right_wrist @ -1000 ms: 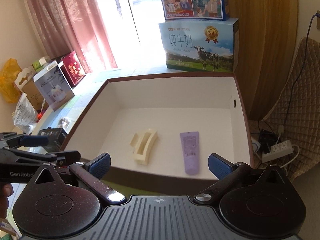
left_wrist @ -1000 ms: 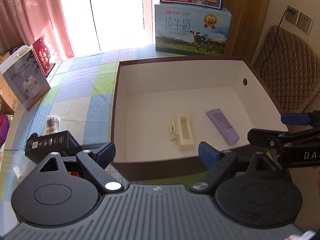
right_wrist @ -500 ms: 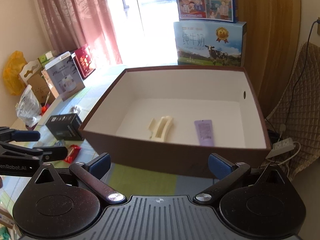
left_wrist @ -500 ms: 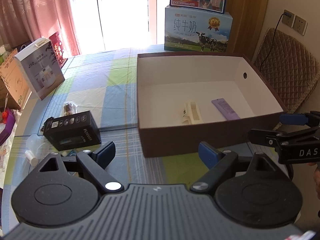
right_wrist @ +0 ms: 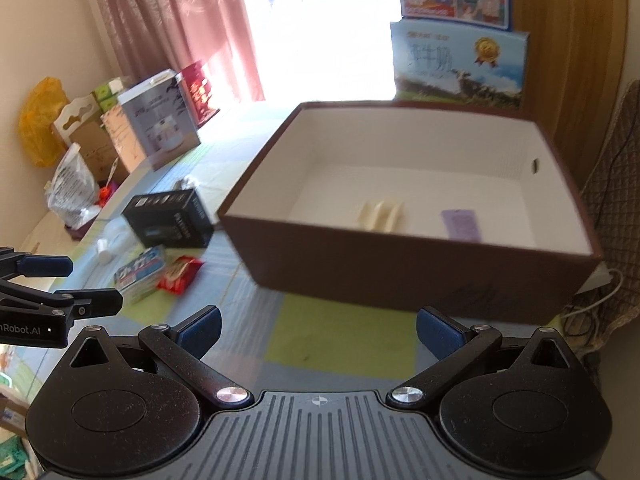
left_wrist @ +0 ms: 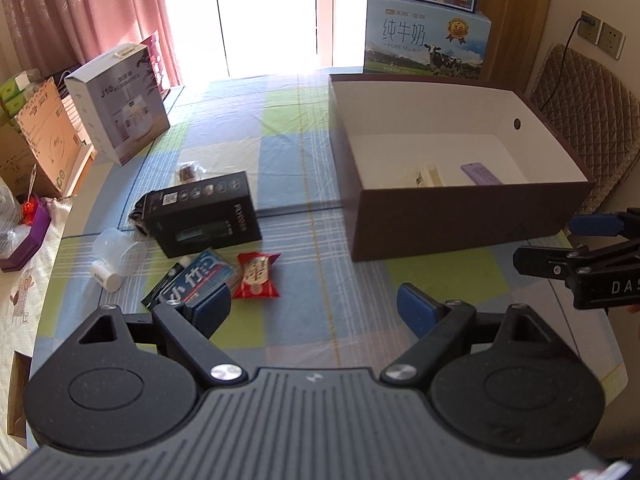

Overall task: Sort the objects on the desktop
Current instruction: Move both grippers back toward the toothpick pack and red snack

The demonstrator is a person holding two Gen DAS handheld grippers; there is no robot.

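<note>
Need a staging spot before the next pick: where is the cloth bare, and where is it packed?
Bare: the strip between the red snack packet and the brown box, and the cloth beyond the black box. Crowded: black box, blue carton, cup and packet cluster together.

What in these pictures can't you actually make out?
- Left wrist view: the brown box front wall hides most of the cream clip and purple tube.
- Left wrist view: the black box covers part of a dark item behind it.
- Right wrist view: motion blur smears the milk carton print.
</note>
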